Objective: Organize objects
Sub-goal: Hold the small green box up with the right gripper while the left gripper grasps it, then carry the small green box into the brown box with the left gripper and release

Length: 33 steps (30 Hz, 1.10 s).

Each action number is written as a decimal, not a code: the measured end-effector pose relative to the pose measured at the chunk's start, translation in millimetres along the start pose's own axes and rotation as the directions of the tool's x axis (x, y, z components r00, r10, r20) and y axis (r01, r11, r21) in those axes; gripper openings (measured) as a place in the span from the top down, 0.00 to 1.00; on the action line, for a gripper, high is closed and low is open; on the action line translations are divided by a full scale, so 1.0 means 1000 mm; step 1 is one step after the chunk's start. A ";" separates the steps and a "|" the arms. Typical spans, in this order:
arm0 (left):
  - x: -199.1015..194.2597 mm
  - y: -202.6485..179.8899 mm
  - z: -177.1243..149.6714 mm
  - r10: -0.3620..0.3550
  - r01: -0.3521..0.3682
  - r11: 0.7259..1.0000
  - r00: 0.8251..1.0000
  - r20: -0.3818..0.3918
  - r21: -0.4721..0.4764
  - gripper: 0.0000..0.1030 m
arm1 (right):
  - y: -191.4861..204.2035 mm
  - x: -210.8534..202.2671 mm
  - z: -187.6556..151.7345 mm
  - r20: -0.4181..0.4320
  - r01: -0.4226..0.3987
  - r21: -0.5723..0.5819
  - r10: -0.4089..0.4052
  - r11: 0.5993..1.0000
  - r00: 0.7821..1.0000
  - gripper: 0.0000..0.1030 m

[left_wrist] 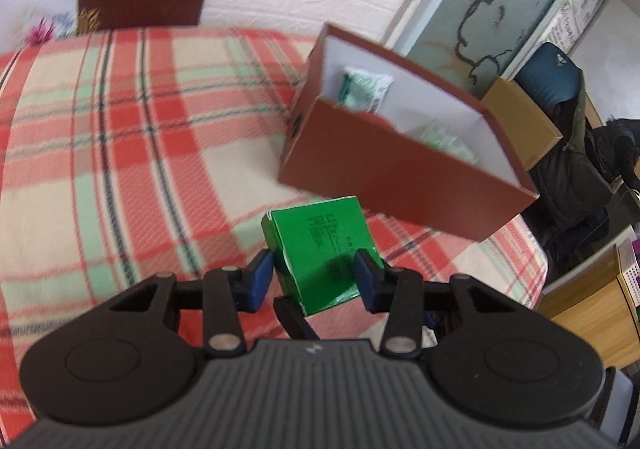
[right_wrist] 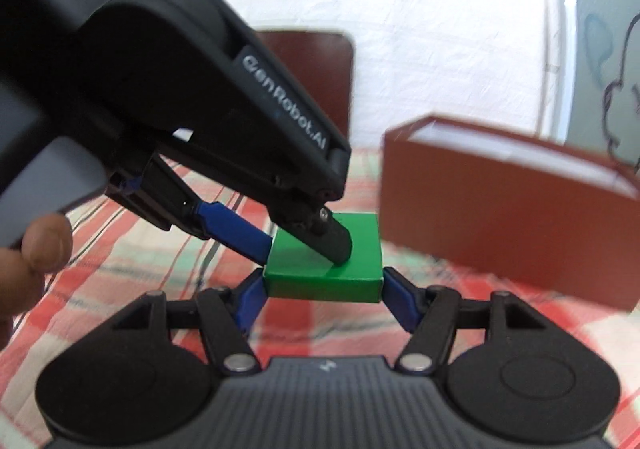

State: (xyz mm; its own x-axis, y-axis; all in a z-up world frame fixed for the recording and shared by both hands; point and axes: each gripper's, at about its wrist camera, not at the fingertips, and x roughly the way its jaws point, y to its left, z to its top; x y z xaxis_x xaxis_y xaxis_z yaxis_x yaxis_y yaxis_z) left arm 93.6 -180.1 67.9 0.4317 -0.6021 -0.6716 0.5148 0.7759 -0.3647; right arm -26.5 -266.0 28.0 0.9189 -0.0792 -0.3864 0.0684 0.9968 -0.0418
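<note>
Because both tongs, left (left_wrist: 314,277) and right (right_wrist: 323,291), clamp the green box (right_wrist: 324,269), you can steady it toward the brown box (left_wrist: 400,153).

In the right wrist view, the left gripper (right_wrist: 316,245) covered part of the green box (right_wrist: 320,277) top and ran off the upper left edge. The brown box (right_wrist: 500,209) at right was blurred. A fingertip (right_wrist: 46,245) was cut off at the left edge.
</note>
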 end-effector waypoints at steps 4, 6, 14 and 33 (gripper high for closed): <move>0.002 -0.028 0.030 -0.023 0.019 0.997 0.999 0.049 0.078 0.55 | -0.018 0.002 0.019 0.098 0.077 -0.011 -0.076 0.997 0.992 0.39; 0.009 -0.041 0.045 -0.028 0.020 0.993 0.997 0.067 0.114 0.55 | -0.031 0.007 0.029 0.126 0.104 0.009 -0.104 0.995 0.987 0.39; 0.051 -0.073 0.085 -0.027 0.011 0.982 0.996 0.082 0.189 0.55 | -0.077 0.046 0.054 0.153 0.183 0.066 -0.191 0.981 0.970 0.39; 0.104 -0.095 0.098 0.064 -0.081 0.954 0.996 0.069 0.287 0.52 | -0.126 0.092 0.051 0.133 0.290 0.110 -0.304 0.951 0.943 0.24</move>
State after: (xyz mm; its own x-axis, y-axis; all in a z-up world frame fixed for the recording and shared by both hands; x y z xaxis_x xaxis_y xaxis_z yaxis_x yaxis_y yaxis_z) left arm 162.6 -334.9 96.0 0.5135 -0.5630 -0.6475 0.6692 0.7351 -0.1085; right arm 69.2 -398.5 44.2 0.8978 -0.3758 -0.2294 0.3746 0.9258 -0.0508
